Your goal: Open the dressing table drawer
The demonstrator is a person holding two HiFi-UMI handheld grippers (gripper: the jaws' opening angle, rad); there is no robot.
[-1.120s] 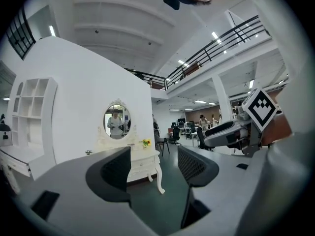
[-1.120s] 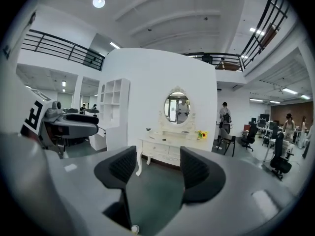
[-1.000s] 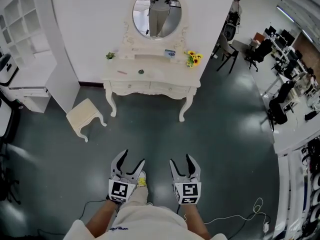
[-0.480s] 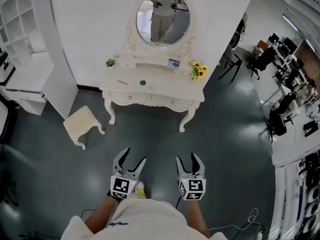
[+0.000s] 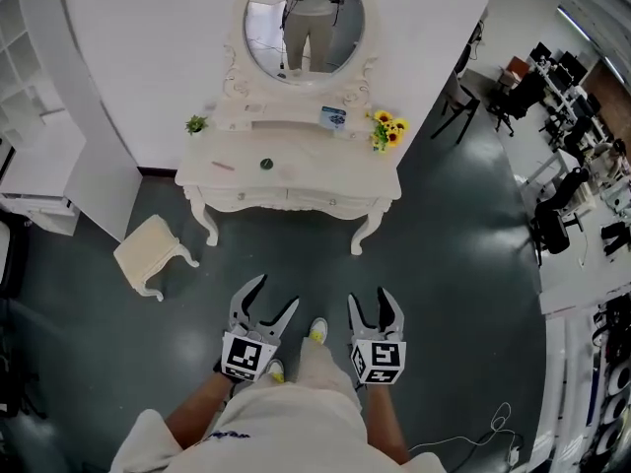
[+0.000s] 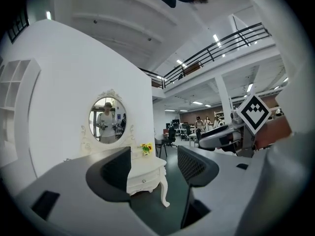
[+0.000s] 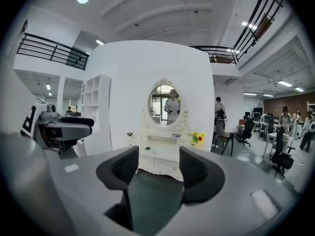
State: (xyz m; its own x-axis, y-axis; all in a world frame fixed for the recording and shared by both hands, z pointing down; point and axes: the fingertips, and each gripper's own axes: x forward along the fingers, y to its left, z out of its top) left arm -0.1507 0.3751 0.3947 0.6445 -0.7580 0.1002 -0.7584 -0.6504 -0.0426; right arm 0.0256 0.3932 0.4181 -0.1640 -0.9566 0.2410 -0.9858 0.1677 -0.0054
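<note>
The cream dressing table (image 5: 296, 170) with an oval mirror (image 5: 304, 23) stands against the white wall, some way ahead of me. Its two front drawers (image 5: 288, 200) are closed. Both grippers are held level over the dark floor, pointing at the table and well short of it. My left gripper (image 5: 274, 294) is open and empty, and the table's right end (image 6: 147, 173) shows between its jaws. My right gripper (image 5: 371, 299) is open with nothing between its fingers, and the table (image 7: 165, 149) shows straight ahead of it.
A small cream stool (image 5: 148, 254) stands on the floor left of the table. Sunflowers (image 5: 386, 128), a small plant (image 5: 196, 123) and small items sit on the tabletop. A white shelf unit (image 5: 39, 136) is at the left, office chairs and desks (image 5: 513, 97) at the right.
The person has walked toward the dressing table, which now looks nearer and larger. Both grippers have come forward with the body and stay open.
</note>
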